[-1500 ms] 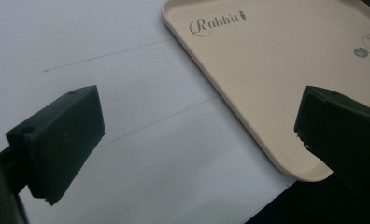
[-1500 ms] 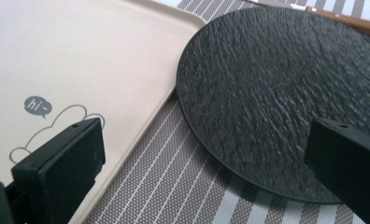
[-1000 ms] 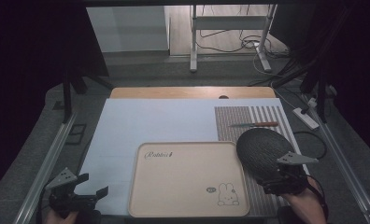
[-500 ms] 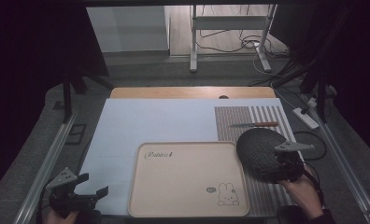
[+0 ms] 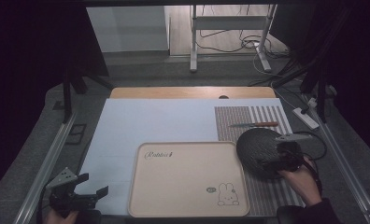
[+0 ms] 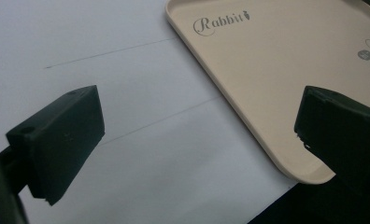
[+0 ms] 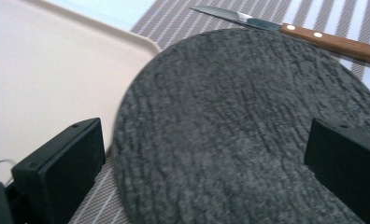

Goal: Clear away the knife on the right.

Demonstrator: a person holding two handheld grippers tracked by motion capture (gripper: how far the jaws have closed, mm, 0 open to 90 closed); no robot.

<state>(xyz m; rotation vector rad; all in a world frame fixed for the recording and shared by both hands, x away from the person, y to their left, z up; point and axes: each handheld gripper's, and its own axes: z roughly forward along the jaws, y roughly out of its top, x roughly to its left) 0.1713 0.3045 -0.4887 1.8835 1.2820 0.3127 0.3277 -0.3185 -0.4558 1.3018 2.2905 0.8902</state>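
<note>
Right gripper [image 5: 286, 156] over dark round plate [image 5: 260, 149], jaws wide apart, empty.
Plate's near edge cut off in right gripper view; left gripper [image 5: 87, 191] also gapes, holding nothing.

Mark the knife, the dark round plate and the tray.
knife [image 7: 330, 41], right gripper view, on the wooden handle.
dark round plate [image 7: 239, 126], right gripper view, middle of its rough top.
tray [image 5: 183, 182], high view, bare middle of its floor.

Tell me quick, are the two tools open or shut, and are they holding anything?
Left tool: open, holding nothing, over the white sheet beside the tray.
Right tool: open, holding nothing, over the dark plate.
</note>
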